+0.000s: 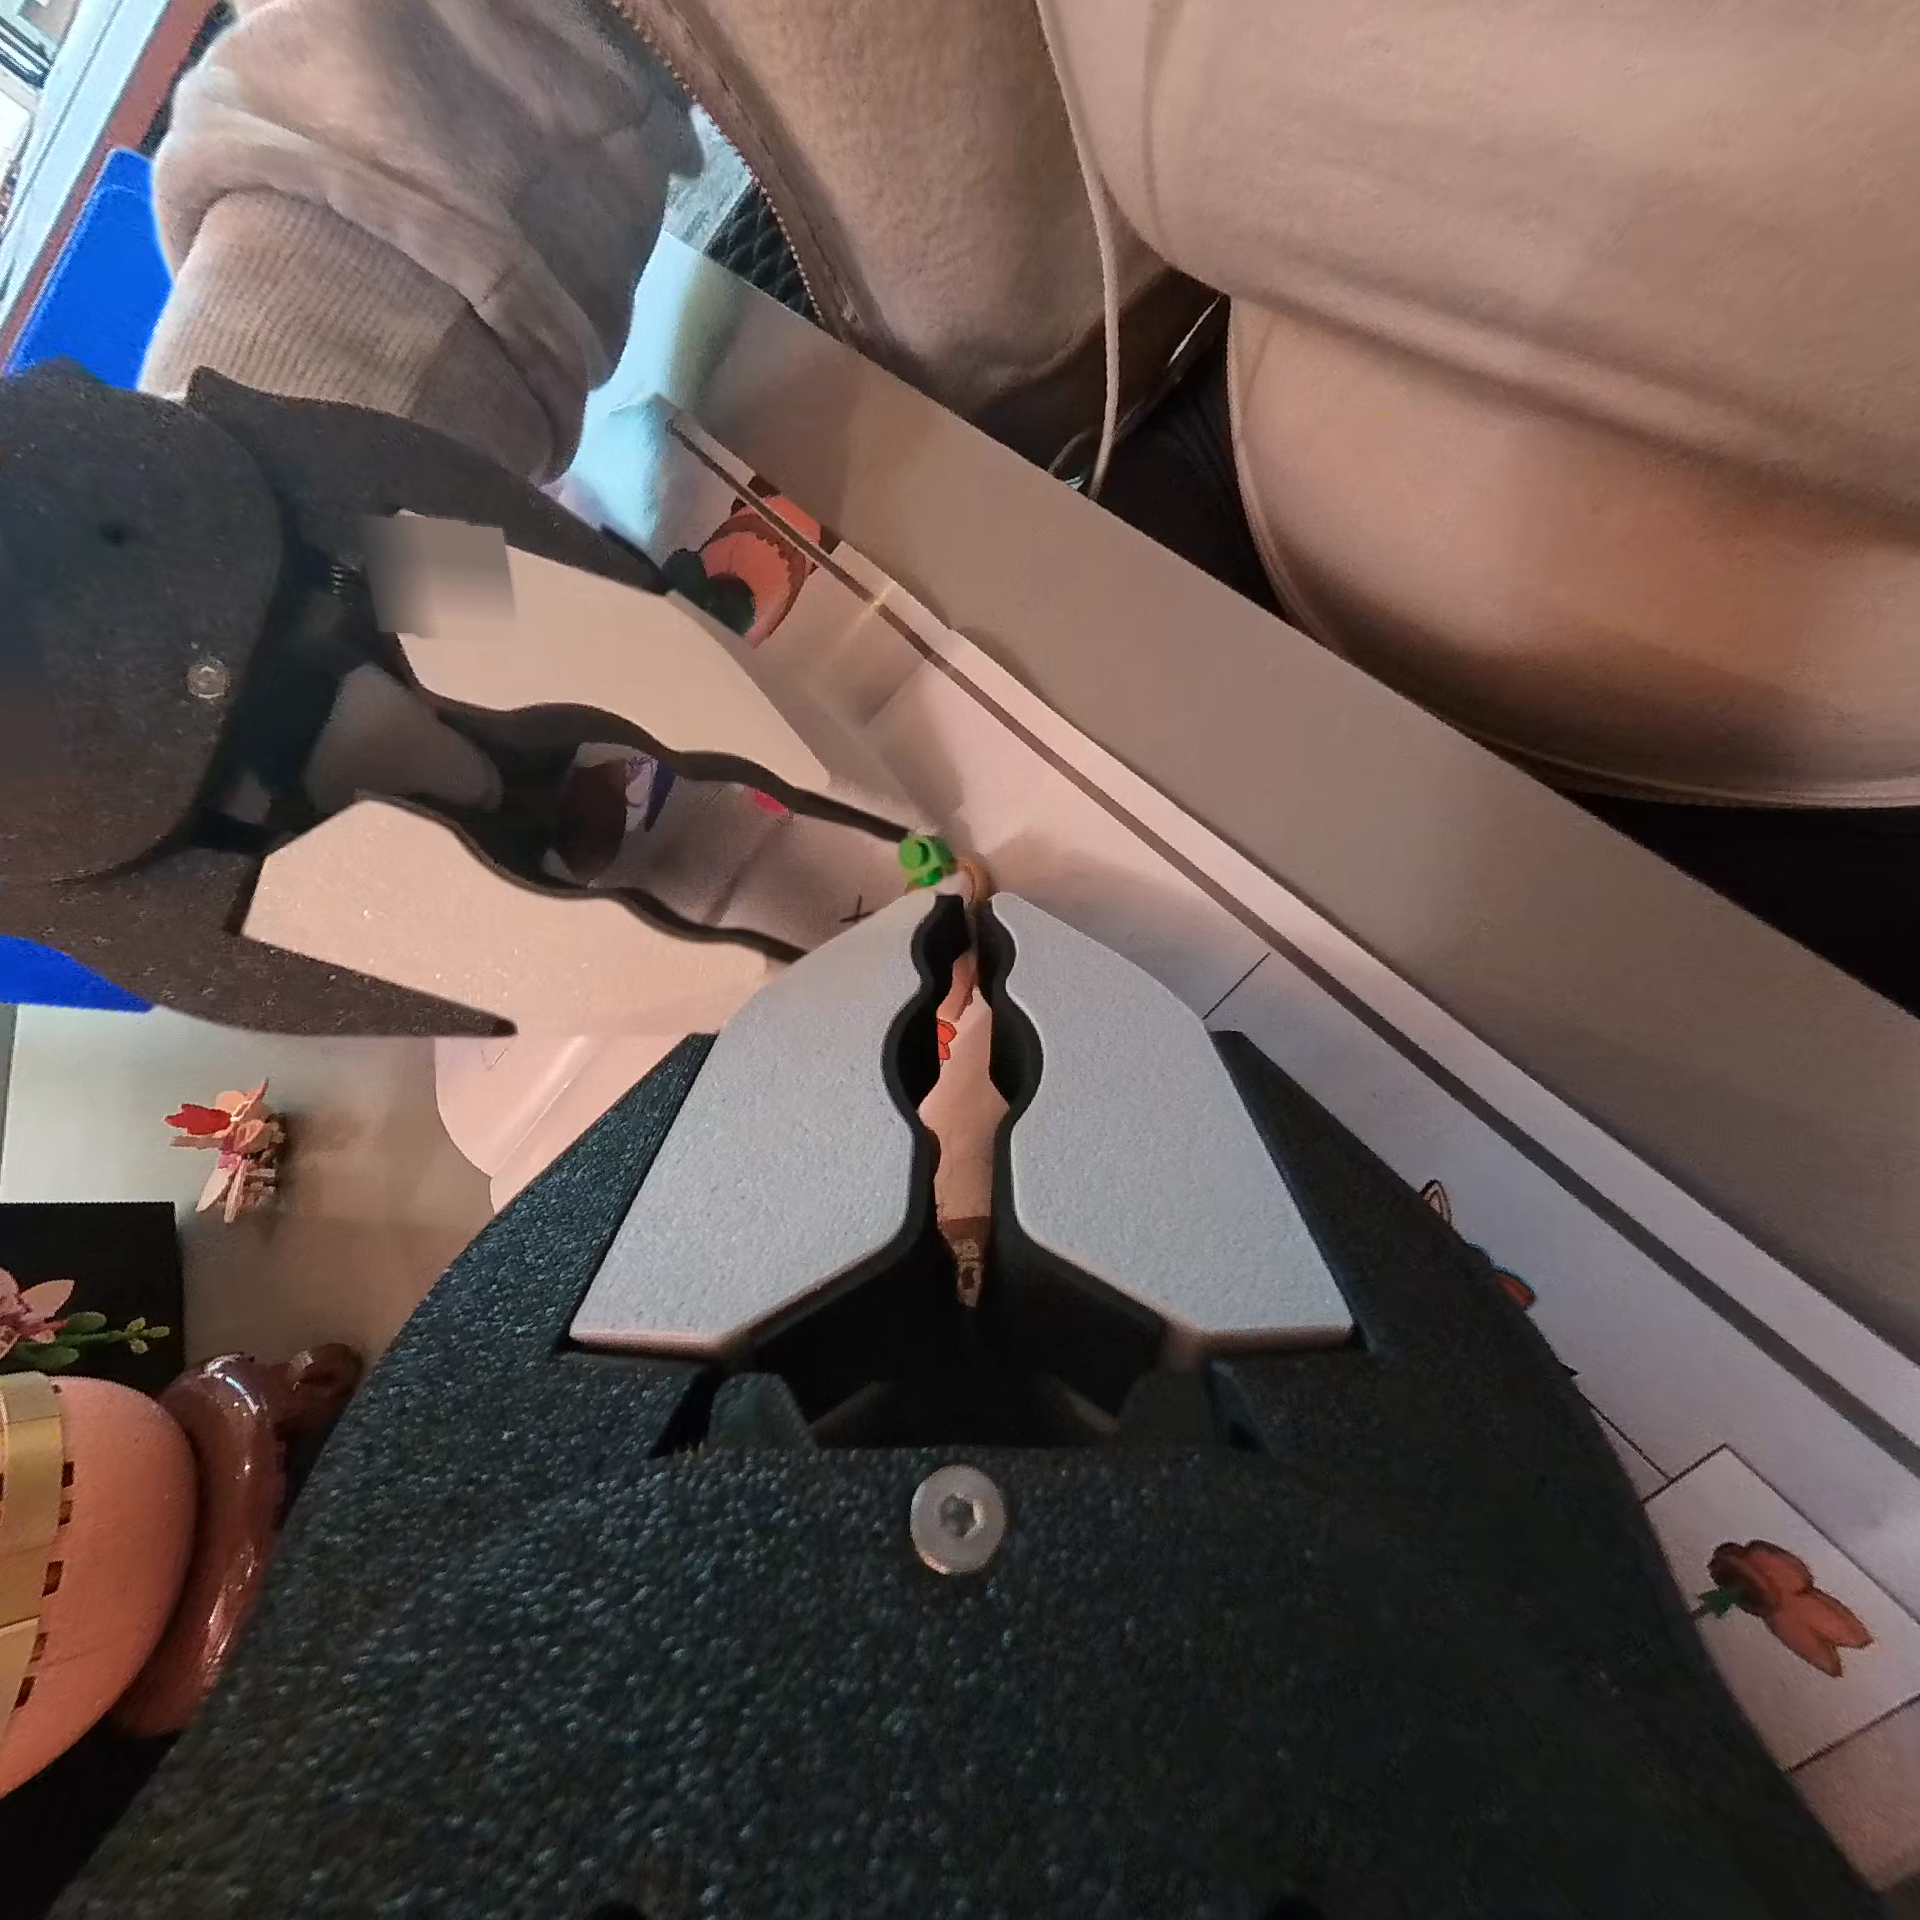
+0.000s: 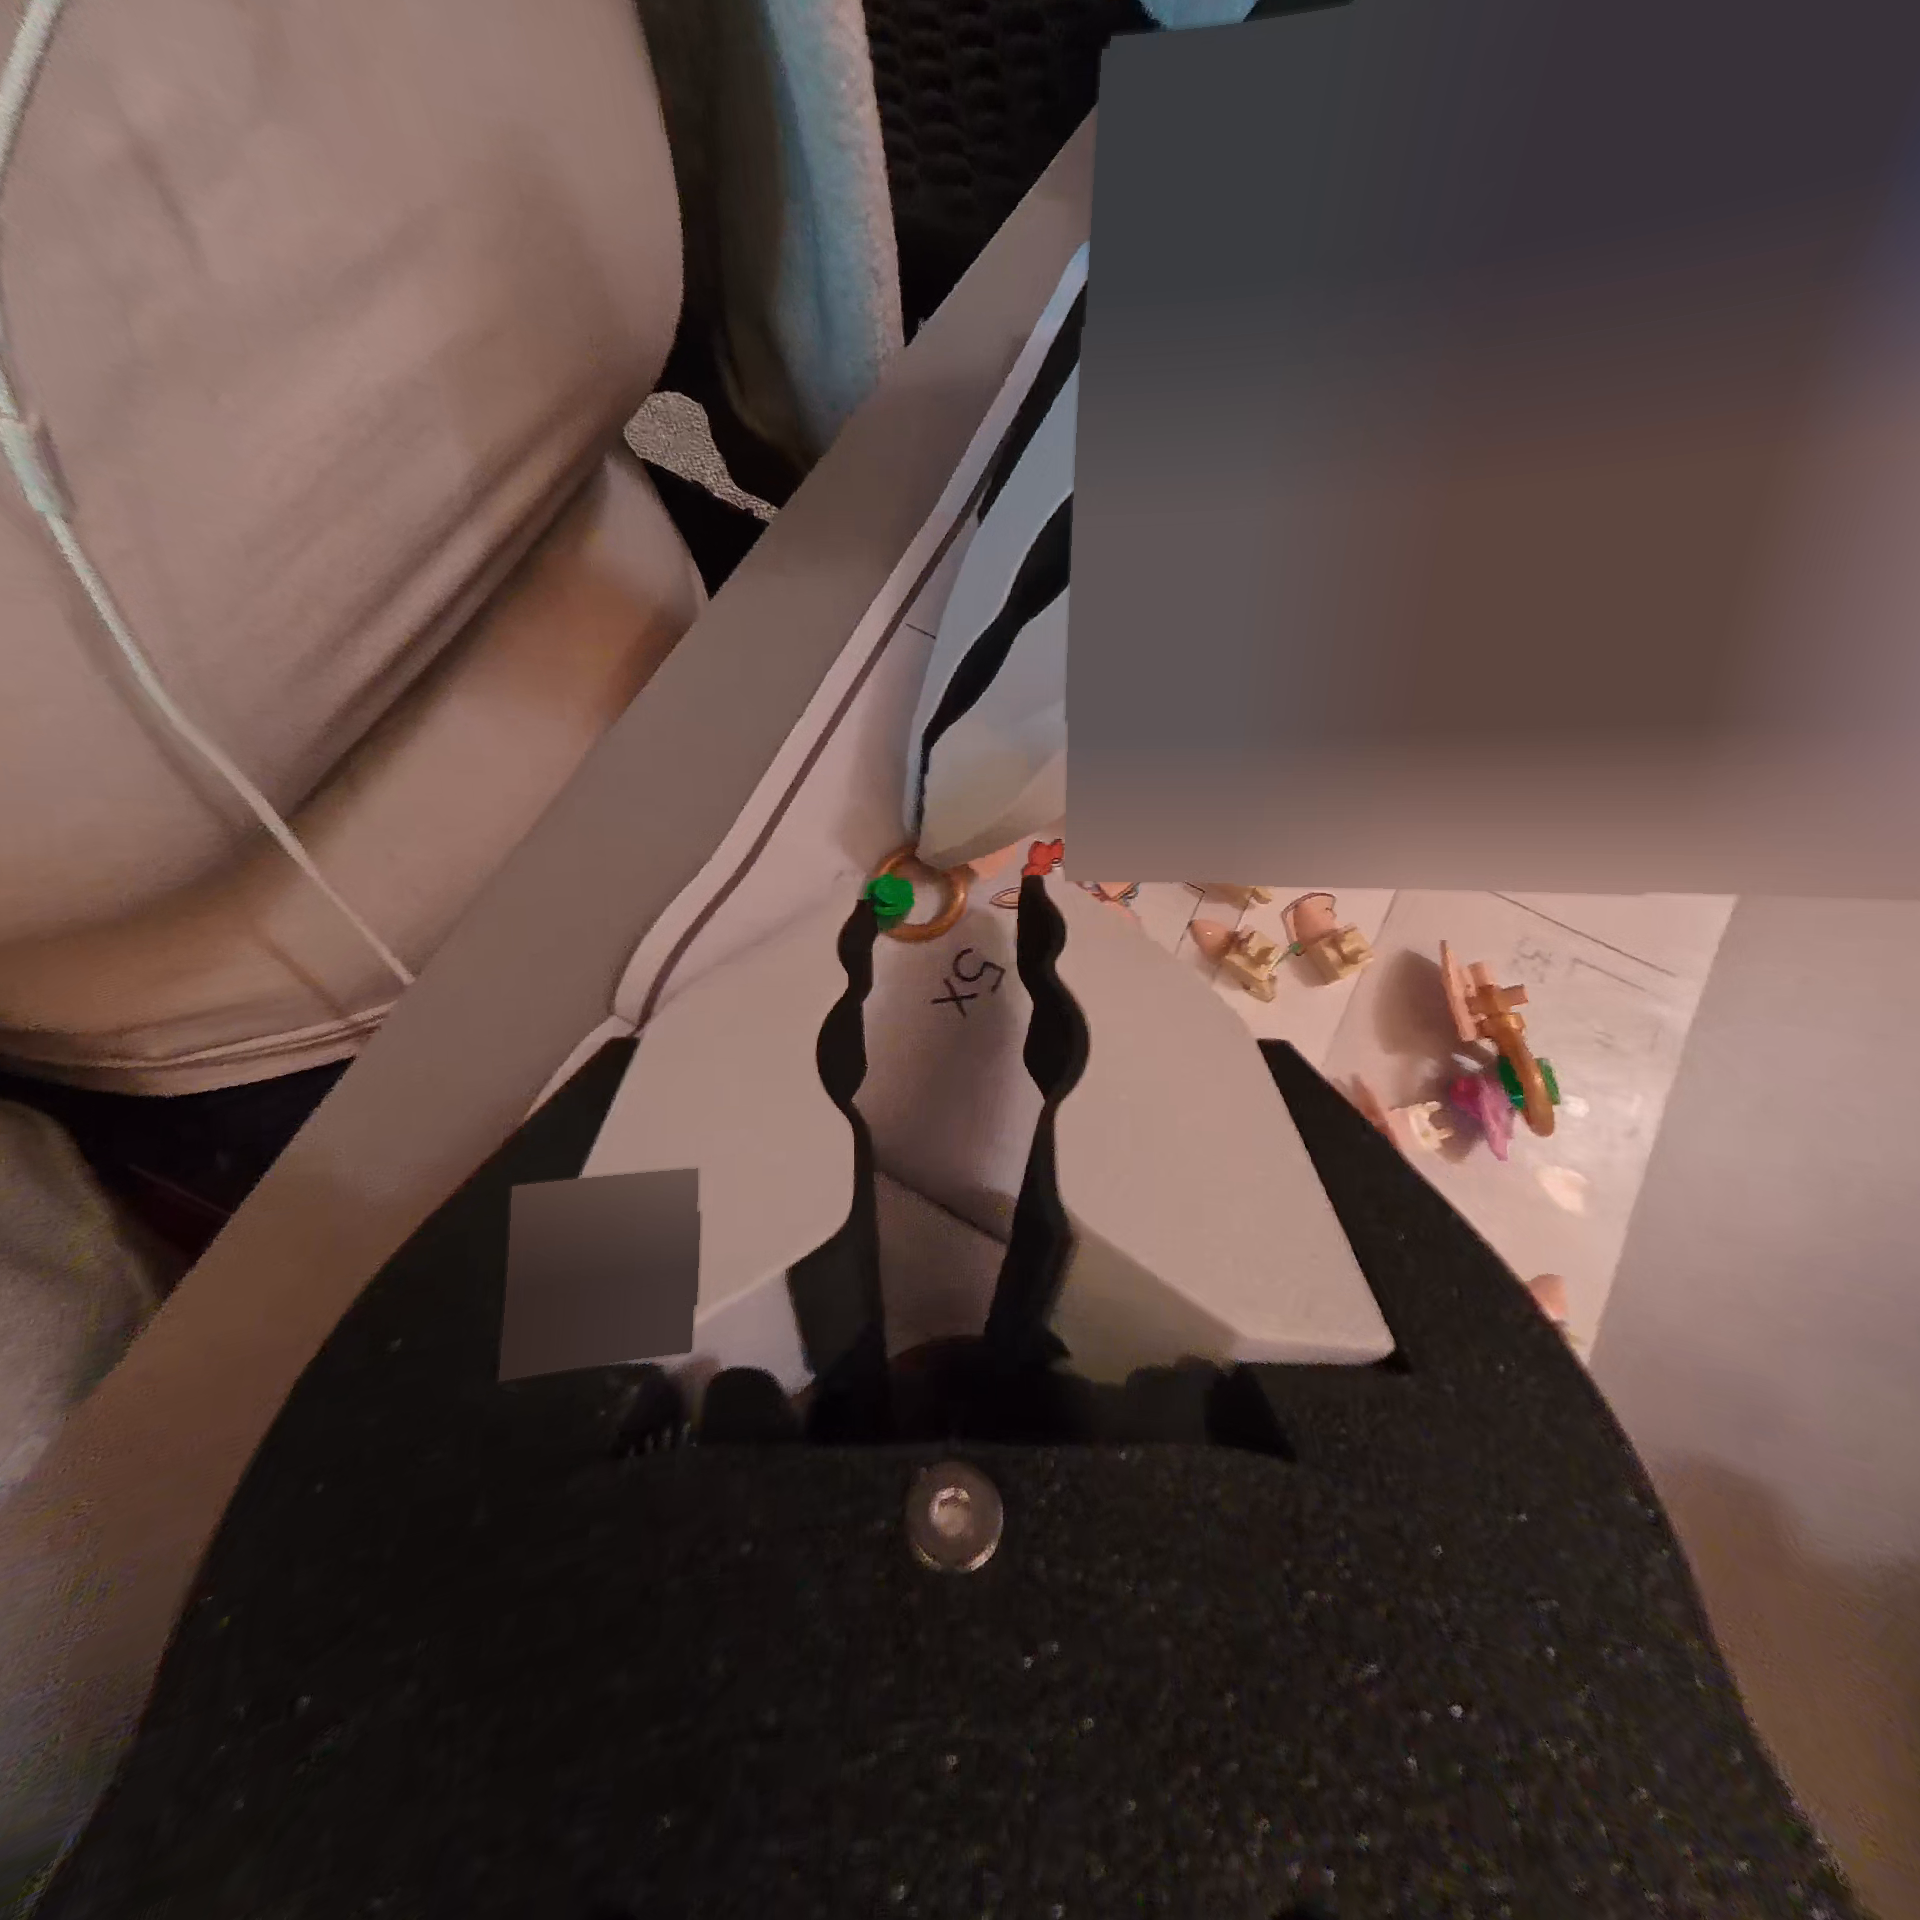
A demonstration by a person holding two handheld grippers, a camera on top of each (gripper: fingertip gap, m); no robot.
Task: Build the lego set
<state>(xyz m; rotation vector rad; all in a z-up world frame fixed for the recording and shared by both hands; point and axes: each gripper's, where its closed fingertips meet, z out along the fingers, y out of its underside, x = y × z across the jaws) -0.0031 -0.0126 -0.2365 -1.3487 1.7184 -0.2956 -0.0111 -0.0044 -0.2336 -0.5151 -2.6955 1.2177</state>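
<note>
My left gripper (image 1: 966, 906) is shut on a small gold ring (image 1: 972, 871), pinched at its fingertips; the ring also shows in the right wrist view (image 2: 928, 914). A small green piece (image 1: 921, 860) sits against the ring's edge, and also shows in the right wrist view (image 2: 889, 898). My right gripper (image 2: 943, 902) is open, its jaws well apart. One of its fingertips (image 2: 858, 928) touches the green piece; the other fingertip is clear of it. In the left wrist view the right gripper (image 1: 847, 894) comes in from the left.
A white instruction sheet (image 2: 971, 987) with pictured parts lies under both grippers. Loose pieces (image 2: 1496, 1081) lie to the right. A pink and brown vase (image 1: 135, 1507) and a flower assembly (image 1: 234, 1148) stand at the left. The table edge (image 1: 1351, 748) and a person's torso are close behind. My left and right fingertips are right by each other. The flower assembly (image 1: 234, 1148) is about equally far from each gripper, around 25 cm.
</note>
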